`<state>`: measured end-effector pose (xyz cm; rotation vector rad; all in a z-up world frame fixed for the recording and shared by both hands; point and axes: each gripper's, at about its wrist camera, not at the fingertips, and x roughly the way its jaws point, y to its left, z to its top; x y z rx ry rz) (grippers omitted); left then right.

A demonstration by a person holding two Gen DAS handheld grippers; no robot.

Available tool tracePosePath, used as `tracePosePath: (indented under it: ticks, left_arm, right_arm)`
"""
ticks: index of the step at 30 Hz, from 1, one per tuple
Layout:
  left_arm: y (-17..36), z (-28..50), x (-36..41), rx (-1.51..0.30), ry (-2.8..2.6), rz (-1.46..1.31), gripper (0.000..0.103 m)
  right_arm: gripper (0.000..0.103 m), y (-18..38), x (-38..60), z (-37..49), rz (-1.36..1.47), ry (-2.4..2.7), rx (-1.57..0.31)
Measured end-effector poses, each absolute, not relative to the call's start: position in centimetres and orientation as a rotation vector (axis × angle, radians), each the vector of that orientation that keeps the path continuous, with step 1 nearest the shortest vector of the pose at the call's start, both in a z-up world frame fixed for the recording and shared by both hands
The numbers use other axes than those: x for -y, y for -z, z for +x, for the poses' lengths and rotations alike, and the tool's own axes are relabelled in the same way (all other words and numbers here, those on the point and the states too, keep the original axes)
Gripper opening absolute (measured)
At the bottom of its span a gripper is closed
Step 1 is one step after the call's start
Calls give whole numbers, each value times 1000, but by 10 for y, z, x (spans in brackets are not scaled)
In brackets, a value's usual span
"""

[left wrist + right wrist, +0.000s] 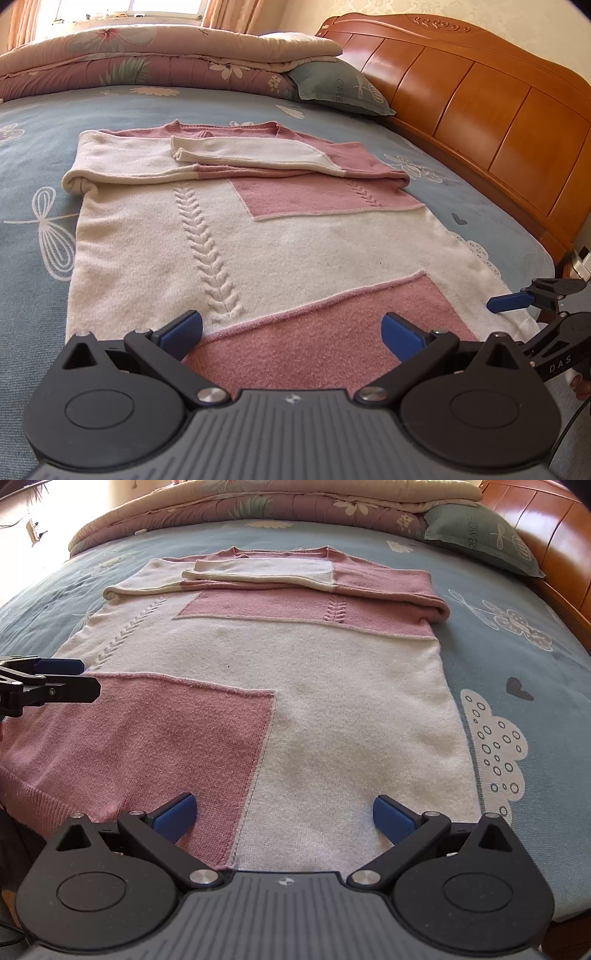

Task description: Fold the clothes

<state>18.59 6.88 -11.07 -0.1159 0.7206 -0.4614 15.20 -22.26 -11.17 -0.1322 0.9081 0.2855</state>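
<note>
Left gripper and right gripper, both wide apart and empty, over sweater hem.

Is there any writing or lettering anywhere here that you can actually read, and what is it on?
"DAS": white letters on the black arm of the right gripper, seen in the left wrist view.
"OWER": vertical white letters on the grey-green pillow; the start is cut off by a fold, so it may be a longer word.
The small emblem on each gripper's grey body is a mark, not readable text.
The sweater shows no writing.
</note>
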Motion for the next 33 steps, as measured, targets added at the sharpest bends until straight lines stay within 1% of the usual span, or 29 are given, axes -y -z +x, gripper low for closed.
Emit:
tracePosePath:
  ticks: [12, 19, 33]
  left_arm:
    - [114, 180, -57, -711, 437, -12, 102]
    - [114, 182, -61, -707, 427, -63, 102]
    - [118, 179, -51, -689, 409, 19, 102]
  right_arm:
    - [103, 113, 221, 153, -105, -214, -921]
    - [103, 114, 220, 149, -94, -196, -892]
    - [103, 119, 222, 138, -81, -193, -811]
